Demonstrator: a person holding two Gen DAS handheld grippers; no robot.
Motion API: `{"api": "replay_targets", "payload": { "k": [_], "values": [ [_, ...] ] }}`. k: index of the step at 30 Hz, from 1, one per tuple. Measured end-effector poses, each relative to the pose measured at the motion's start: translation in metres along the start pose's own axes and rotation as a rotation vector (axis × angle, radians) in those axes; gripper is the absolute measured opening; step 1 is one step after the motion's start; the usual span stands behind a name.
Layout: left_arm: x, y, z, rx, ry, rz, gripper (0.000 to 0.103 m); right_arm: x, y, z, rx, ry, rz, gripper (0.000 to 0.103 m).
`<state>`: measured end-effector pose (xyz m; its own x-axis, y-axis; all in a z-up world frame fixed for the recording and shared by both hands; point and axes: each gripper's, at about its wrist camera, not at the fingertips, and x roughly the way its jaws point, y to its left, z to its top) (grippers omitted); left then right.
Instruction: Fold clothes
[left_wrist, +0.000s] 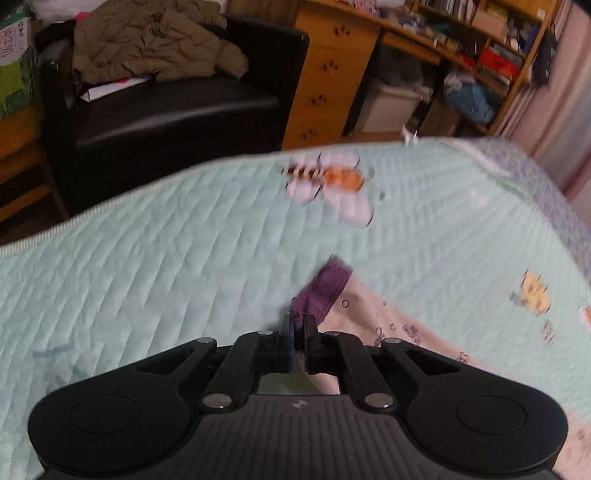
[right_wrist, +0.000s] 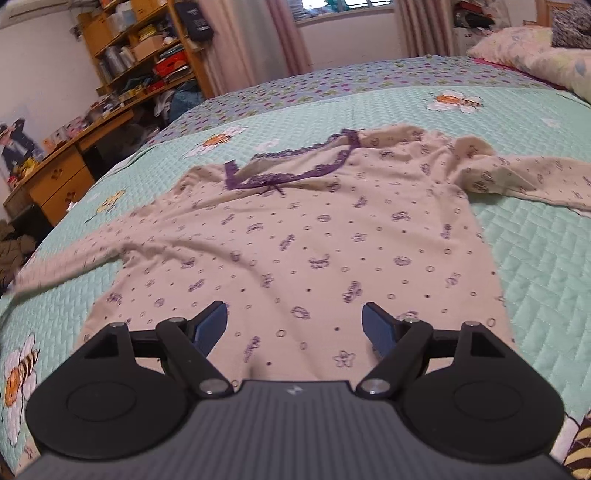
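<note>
A cream long-sleeved top (right_wrist: 303, 236) with small purple prints and a purple lace neckline (right_wrist: 291, 173) lies spread face up on the bed, sleeves out to both sides. My right gripper (right_wrist: 295, 317) is open and empty, hovering over the top's lower hem. In the left wrist view my left gripper (left_wrist: 298, 325) is shut on the purple cuff (left_wrist: 325, 288) of a sleeve (left_wrist: 388, 325), which trails off to the right over the quilt.
The bed has a mint quilted cover (left_wrist: 166, 258) with bee and flower prints. A black armchair (left_wrist: 166, 110) with a brown jacket stands beyond the bed edge. Wooden drawers (left_wrist: 325, 74) and cluttered shelves (right_wrist: 140, 48) line the wall. Pillows (right_wrist: 535, 55) lie at the far right.
</note>
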<state>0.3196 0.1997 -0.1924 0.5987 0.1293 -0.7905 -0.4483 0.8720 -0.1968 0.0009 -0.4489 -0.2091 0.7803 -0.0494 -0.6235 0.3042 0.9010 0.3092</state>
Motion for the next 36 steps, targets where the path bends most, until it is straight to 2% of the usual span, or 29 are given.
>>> {"api": "replay_targets", "payload": {
  "k": [3, 4, 5, 7, 9, 10, 12, 14, 16, 19, 21, 24, 26, 27, 28, 29, 32, 34, 35, 36],
  "values": [
    [0.001, -0.006, -0.004, 0.074, -0.008, 0.009, 0.015, -0.002, -0.006, 0.001, 0.010, -0.004, 0.003, 0.081],
    [-0.003, -0.007, -0.004, 0.081, -0.012, 0.009, 0.027, -0.003, -0.007, 0.001, 0.008, -0.004, 0.002, 0.081],
    [-0.009, -0.008, -0.002, 0.072, -0.021, 0.019, 0.043, -0.004, -0.009, 0.002, 0.003, -0.009, 0.004, 0.081],
    [-0.031, -0.007, -0.004, 0.038, -0.101, 0.078, 0.057, -0.007, -0.009, 0.009, -0.014, -0.039, 0.024, 0.081],
    [-0.059, -0.004, -0.017, -0.032, -0.193, 0.126, 0.063, -0.005, -0.005, 0.022, -0.028, -0.069, 0.052, 0.081],
    [-0.073, -0.003, -0.027, -0.079, -0.221, 0.117, 0.067, 0.000, -0.001, 0.032, -0.042, -0.081, 0.074, 0.081],
    [-0.092, -0.007, -0.052, -0.149, -0.246, 0.041, 0.069, 0.014, 0.009, 0.055, -0.087, -0.104, 0.135, 0.081],
    [-0.102, -0.028, -0.079, -0.157, -0.245, -0.015, 0.069, 0.038, 0.031, 0.084, -0.175, -0.115, 0.210, 0.081],
    [-0.106, -0.059, -0.107, -0.106, -0.256, -0.082, 0.070, 0.070, 0.057, 0.117, -0.280, -0.103, 0.305, 0.081],
    [-0.105, -0.107, -0.143, 0.033, -0.296, -0.139, 0.073, 0.126, 0.096, 0.159, -0.419, -0.037, 0.442, 0.080],
    [-0.104, -0.127, -0.162, 0.117, -0.323, -0.180, 0.083, 0.163, 0.110, 0.174, -0.493, -0.011, 0.452, 0.079],
    [-0.104, -0.145, -0.183, 0.227, -0.369, -0.235, 0.087, 0.208, 0.117, 0.184, -0.542, 0.037, 0.434, 0.079],
    [-0.104, -0.151, -0.191, 0.261, -0.394, -0.263, 0.099, 0.233, 0.112, 0.185, -0.535, 0.078, 0.421, 0.070],
    [-0.104, -0.152, -0.194, 0.272, -0.400, -0.274, 0.101, 0.245, 0.110, 0.185, -0.532, 0.099, 0.415, 0.053],
    [-0.103, -0.154, -0.196, 0.281, -0.403, -0.273, 0.101, 0.257, 0.108, 0.185, -0.528, 0.119, 0.408, 0.030],
    [-0.100, -0.155, -0.197, 0.288, -0.398, -0.270, 0.101, 0.269, 0.105, 0.185, -0.524, 0.139, 0.402, 0.023],
    [-0.091, -0.157, -0.195, 0.295, -0.355, -0.285, 0.100, 0.300, 0.099, 0.185, -0.509, 0.188, 0.393, 0.023],
    [-0.090, -0.155, -0.197, 0.299, -0.339, -0.284, 0.100, 0.302, 0.098, 0.186, -0.497, 0.183, 0.415, 0.021],
    [-0.089, -0.155, -0.197, 0.299, -0.335, -0.286, 0.100, 0.302, 0.099, 0.185, -0.513, 0.178, 0.418, 0.017],
    [-0.089, -0.154, -0.199, 0.299, -0.334, -0.285, 0.100, 0.303, 0.102, 0.186, -0.532, 0.175, 0.419, 0.002]
  ]
}}
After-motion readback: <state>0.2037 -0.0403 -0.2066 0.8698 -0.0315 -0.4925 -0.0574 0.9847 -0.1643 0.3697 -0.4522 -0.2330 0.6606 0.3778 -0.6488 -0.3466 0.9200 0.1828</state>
